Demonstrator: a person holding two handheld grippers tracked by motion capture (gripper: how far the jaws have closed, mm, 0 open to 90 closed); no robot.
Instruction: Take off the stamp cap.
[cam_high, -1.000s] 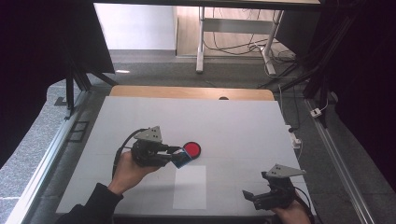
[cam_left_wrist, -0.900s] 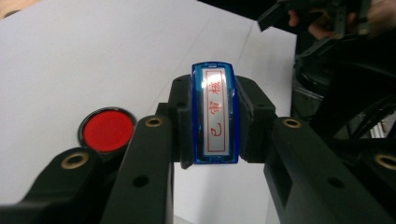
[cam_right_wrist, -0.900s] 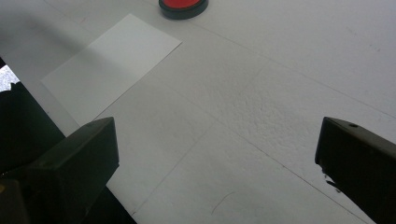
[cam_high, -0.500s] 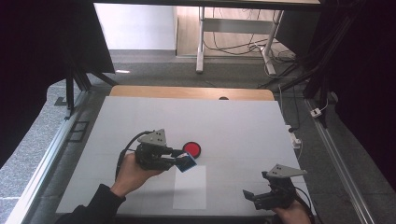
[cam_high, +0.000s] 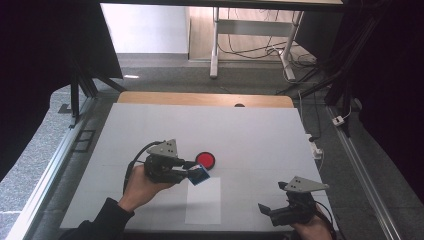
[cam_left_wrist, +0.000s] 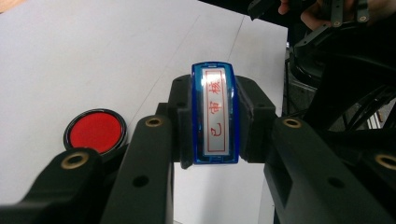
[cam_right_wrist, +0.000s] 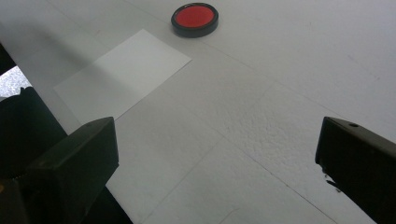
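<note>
My left gripper (cam_high: 191, 173) is shut on a blue stamp (cam_high: 199, 175), held just above the table at the near side of the round red ink pad (cam_high: 205, 159). In the left gripper view the stamp (cam_left_wrist: 215, 114) sits upright between the jaws of that gripper (cam_left_wrist: 214, 128). Its white face, with red characters, is turned to the camera, and the ink pad (cam_left_wrist: 95, 130) lies to the left. A white sheet of paper (cam_high: 204, 200) lies flat just nearer than the stamp. My right gripper (cam_high: 266, 210) rests open near the front right edge, with nothing between its jaws (cam_right_wrist: 219, 154).
The white table (cam_high: 150, 125) has a wooden strip along its far edge. Metal rails run along both sides. In the right gripper view the paper (cam_right_wrist: 123, 72) and the ink pad (cam_right_wrist: 194, 18) lie ahead on the bare surface.
The left gripper has edged slightly right and nearer with the stamp, from beside the ink pad toward the paper's far edge. The right gripper has kept still.
</note>
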